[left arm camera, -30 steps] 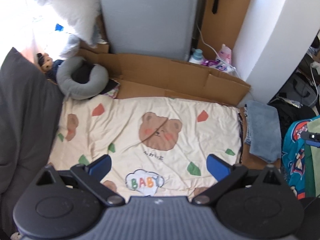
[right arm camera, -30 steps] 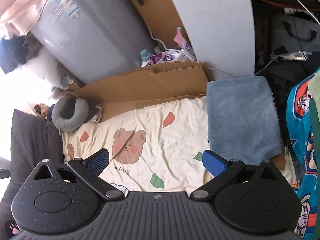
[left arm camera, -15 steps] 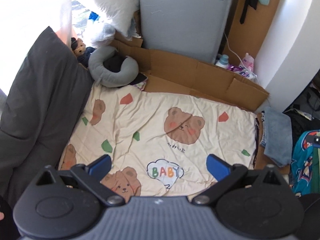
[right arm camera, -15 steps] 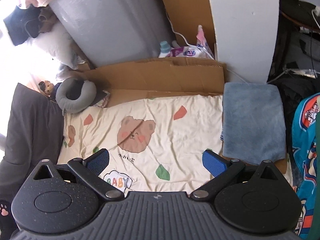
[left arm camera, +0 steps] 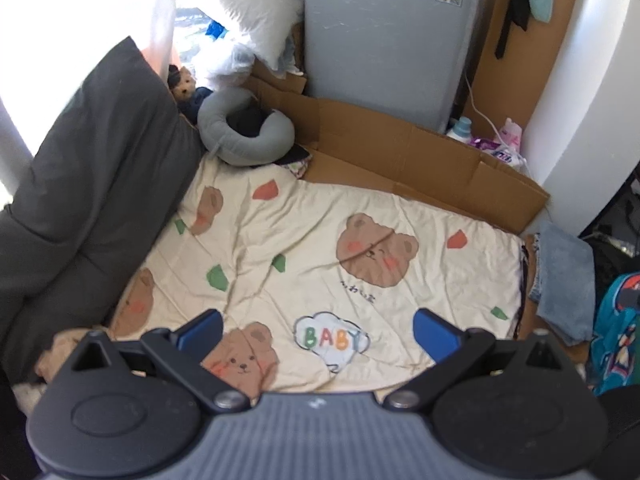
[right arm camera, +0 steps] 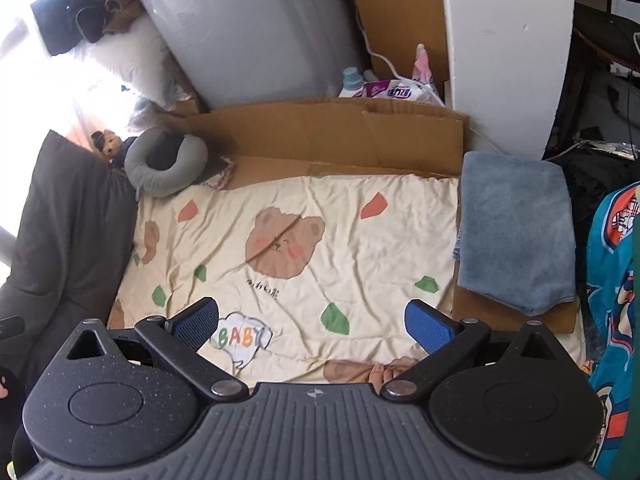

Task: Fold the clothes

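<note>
Two grippers hang above a cream bear-print blanket with a coloured "BABY" cloud [left arm camera: 320,264], and both are released: the left gripper [left arm camera: 318,330] and the right gripper [right arm camera: 312,322] each show their blue-padded fingers spread wide with nothing between them. The task's visible garment, a grey-blue folded cloth of soft fleecy fabric [right arm camera: 516,228], lies in a neat flat rectangle on the brown cardboard sheet [right arm camera: 516,322] just beside the blanket's right edge; it already lies folded, though whether this work put it so cannot be told. The scene fits either a finished piece set aside with another to come, or a stack waiting to be handled, so no single move is settled. A bright teal printed fabric [right arm camera: 612,264] at the far right may be another garment, but its shape is cut off by the frame. If a piece is to be laid out, the blanket's open middle is the sound place, spread flat with wrinkles smoothed and edges matched before each crease. Around it stand a dark grey cushion [left arm camera: 92,184] along the left edge, a grey U-shaped neck pillow [left arm camera: 246,132] and a small plush bear [left arm camera: 184,86] at the far corner, a grey metal cabinet [left arm camera: 384,40] behind, and bottles [right arm camera: 354,80] by the white wall. The pillow and cushion crowd the left side, and the blanket itself is rumpled.
</note>
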The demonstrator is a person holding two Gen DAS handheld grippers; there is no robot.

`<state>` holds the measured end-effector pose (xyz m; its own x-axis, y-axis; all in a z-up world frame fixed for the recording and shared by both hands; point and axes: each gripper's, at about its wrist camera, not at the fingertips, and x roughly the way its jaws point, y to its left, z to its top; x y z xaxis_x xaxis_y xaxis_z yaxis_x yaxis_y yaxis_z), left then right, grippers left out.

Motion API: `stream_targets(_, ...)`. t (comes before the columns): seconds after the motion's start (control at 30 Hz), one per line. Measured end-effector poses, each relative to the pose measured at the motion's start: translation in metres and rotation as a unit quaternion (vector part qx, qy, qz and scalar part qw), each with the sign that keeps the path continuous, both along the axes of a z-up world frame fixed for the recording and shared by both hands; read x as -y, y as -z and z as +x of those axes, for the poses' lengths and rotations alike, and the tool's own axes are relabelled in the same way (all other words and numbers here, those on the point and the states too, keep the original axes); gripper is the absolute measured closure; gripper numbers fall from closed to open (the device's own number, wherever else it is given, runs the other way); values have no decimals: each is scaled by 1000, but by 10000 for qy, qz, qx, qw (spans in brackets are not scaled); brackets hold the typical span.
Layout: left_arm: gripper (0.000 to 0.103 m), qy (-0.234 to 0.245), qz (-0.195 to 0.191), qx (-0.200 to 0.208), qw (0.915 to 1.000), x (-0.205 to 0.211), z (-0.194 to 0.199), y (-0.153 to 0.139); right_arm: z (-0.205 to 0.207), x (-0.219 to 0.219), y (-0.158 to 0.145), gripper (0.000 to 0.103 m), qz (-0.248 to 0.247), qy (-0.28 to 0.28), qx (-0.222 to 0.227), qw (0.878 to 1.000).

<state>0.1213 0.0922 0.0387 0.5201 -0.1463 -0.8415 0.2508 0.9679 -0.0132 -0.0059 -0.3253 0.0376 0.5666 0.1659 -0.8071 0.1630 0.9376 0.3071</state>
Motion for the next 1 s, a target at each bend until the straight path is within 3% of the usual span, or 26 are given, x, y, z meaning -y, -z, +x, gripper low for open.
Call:
stream_targets(0.13, 1, -6, 117, 167, 9998, 9, -10, 5, -6, -8, 0, 1, -91, -21, -19, 10000)
stream_targets(0.53, 1, -19, 58, -182, 9998, 20, -11, 36, -6, -38, 2, 1, -483, -393, -245, 9978)
stream_targets(0.7, 1, -263, -93, -300, 9992, 18, -10, 38, -2, -49, 6, 1, -550, -514, -353, 9965)
stream_targets(1.0, 1, -201, -103, -481, 9986, 20, -7, 43, -1, -66, 8, 1, -840, -678, -424, 9933)
